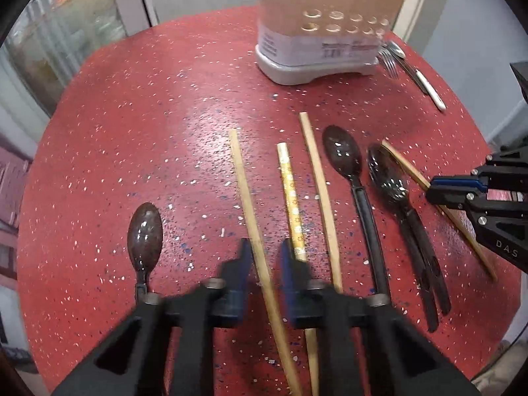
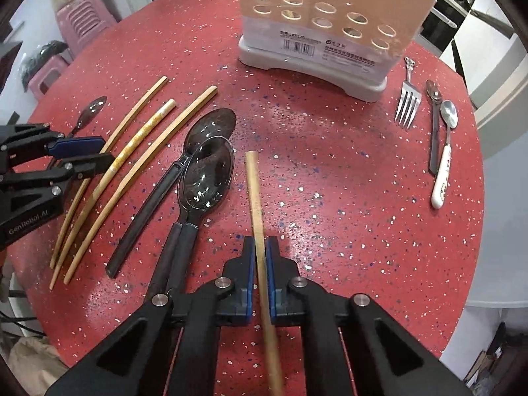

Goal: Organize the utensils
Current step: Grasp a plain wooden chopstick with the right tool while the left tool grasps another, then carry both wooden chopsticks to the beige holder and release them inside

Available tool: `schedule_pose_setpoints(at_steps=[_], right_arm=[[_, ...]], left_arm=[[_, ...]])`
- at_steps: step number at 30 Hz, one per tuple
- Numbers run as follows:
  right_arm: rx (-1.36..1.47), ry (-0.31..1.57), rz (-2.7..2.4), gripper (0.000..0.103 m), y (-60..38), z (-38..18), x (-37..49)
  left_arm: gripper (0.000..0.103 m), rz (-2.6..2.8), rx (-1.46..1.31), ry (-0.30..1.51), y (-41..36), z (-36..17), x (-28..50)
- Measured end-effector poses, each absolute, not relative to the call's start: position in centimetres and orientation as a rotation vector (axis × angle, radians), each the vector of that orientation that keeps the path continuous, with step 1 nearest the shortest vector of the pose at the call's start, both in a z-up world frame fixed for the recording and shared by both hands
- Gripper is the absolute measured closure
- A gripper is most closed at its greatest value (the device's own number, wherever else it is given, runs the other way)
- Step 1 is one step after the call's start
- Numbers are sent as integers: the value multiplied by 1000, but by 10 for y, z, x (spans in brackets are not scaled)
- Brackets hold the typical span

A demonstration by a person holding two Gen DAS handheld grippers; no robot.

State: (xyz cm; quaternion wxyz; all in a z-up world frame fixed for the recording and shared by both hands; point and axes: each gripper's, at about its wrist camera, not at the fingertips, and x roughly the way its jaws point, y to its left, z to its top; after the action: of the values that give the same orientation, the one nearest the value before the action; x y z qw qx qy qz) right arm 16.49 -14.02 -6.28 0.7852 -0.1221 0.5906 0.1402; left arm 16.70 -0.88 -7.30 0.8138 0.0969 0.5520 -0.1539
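Right gripper clamps chopstick — left gripper parted.

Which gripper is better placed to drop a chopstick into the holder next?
Right. The right gripper is already shut on a chopstick pointing toward the utensil holder. The left gripper is open, only straddling a chopstick lying on the table.
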Motion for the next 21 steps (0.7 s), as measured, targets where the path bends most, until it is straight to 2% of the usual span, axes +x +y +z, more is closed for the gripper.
schedule_pose_setpoints(at_steps=[9,21], right_arm=[[-141,1220,299,97,-172,-50,157],[67,994,342,97,-207,0,126]], left_arm=[[72,-303,82,1092,8,-63,144],[72,-292,-105,878,29,-2,120]])
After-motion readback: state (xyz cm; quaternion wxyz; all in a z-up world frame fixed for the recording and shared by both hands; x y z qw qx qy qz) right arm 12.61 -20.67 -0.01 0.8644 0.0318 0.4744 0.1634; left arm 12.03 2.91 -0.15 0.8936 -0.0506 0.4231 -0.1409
